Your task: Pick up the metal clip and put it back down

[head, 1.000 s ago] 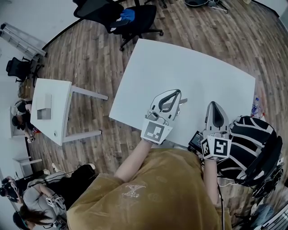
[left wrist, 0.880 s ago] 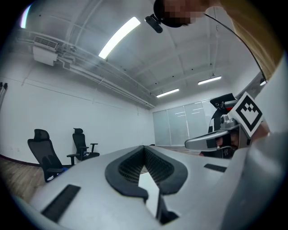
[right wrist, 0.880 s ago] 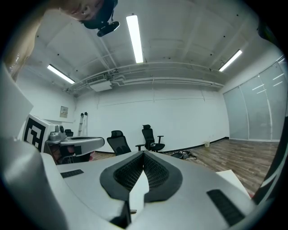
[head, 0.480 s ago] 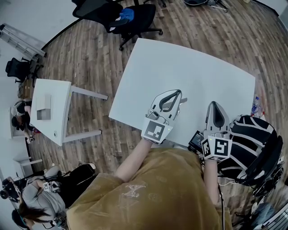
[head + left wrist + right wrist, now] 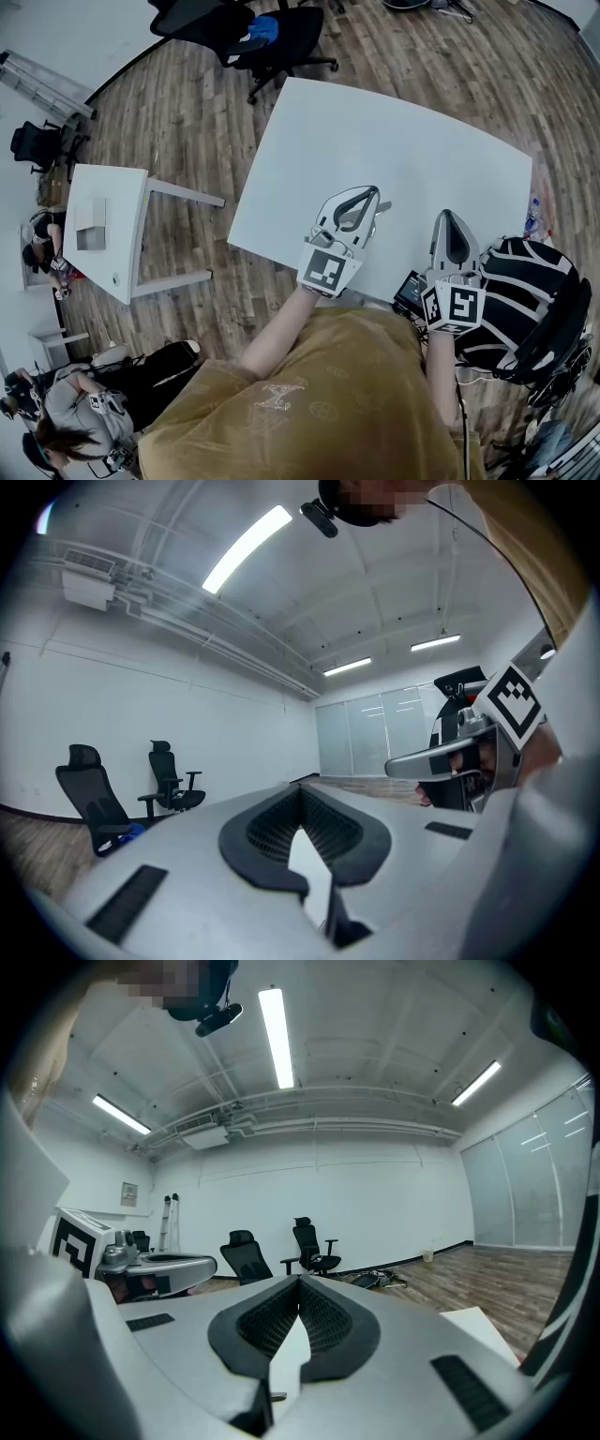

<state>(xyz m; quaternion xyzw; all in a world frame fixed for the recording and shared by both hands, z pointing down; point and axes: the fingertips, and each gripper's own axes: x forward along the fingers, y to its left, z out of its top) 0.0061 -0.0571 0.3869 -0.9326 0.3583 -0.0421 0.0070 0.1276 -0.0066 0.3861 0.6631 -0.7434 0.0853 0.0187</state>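
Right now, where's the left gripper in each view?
Head view: left gripper at centre, above the white table.
Left gripper view: its own fingers, bottom centre.
Right gripper view: left gripper at mid-left.
Shared landmark: black office chairs.

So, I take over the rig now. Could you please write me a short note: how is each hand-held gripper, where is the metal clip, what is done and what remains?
Left hand-held gripper: shut, empty, over the near part of the white table.
Right hand-held gripper: shut, empty, beside it at the table's near edge.
Metal clip: probably the small grey piece close by the left tip; too small to be sure.
Done: cannot tell; nothing is held.
Remains: grasp the clip, lift it, put it back down.
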